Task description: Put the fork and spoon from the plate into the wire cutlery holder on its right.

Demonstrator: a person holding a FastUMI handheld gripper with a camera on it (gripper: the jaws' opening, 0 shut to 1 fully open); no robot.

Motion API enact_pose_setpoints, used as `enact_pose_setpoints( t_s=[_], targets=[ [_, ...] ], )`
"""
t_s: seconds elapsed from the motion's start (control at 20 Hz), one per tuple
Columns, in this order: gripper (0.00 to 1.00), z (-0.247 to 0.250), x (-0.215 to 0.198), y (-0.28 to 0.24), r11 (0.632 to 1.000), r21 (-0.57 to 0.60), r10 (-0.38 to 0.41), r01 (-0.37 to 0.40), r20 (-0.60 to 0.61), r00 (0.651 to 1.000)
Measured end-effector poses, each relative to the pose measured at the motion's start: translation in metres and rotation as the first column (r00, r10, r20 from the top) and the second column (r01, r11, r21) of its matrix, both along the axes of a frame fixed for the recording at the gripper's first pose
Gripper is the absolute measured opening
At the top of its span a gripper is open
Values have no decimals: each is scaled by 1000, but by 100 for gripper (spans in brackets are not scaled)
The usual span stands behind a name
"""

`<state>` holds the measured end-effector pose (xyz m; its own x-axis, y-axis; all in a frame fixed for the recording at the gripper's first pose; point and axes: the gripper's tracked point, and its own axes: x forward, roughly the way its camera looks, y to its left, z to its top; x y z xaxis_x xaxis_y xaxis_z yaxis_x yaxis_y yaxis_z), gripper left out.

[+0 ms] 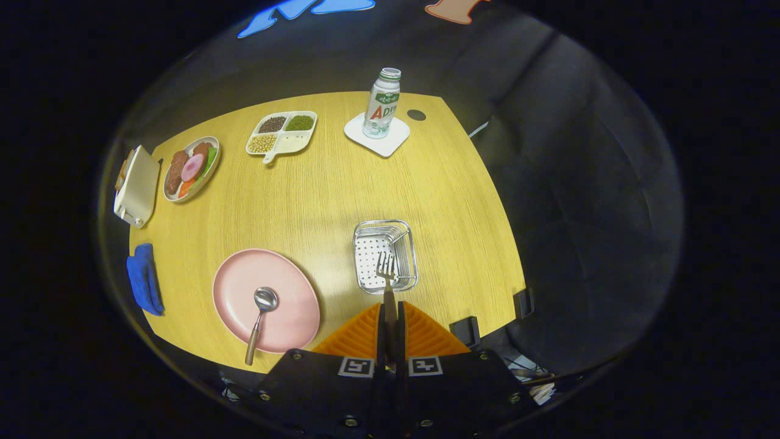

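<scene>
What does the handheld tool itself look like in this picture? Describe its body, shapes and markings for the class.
The tool has a dark, flat-topped body with small screws along its edges. Two square black-and-white tag markers sit side by side on its front. Ahead of them, two ribbed, wedge-shaped fingers taper forward. No cable, hand or sleeve can be made out.

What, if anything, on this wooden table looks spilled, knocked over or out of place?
Nothing stands out. The gripper is shut on the metal fork, held above the wire cutlery holder. The wooden-handled spoon lies on the round pink plate, and the plastic bottle stands upright.
</scene>
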<state>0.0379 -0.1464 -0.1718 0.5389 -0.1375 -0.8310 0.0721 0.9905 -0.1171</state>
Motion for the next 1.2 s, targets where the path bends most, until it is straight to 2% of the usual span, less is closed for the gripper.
enact_pose_setpoints(
  t_s=[0.1, 0.25, 0.7, 1.1, 1.2],
  targets=[
    [6, -2, 1, 1, 1000, 17, 6, -6, -11, 1000],
    [13, 2, 3, 4, 999, 39, -5, 4, 10, 1000],
    [13, 16, -3, 34, 999, 39, 7, -9, 36, 999],
    [13, 4, -14, 92, 997, 44, 70, -69, -10, 998],
    [36, -9, -20, 106, 996, 52, 78, -76, -37, 996]
  ],
)
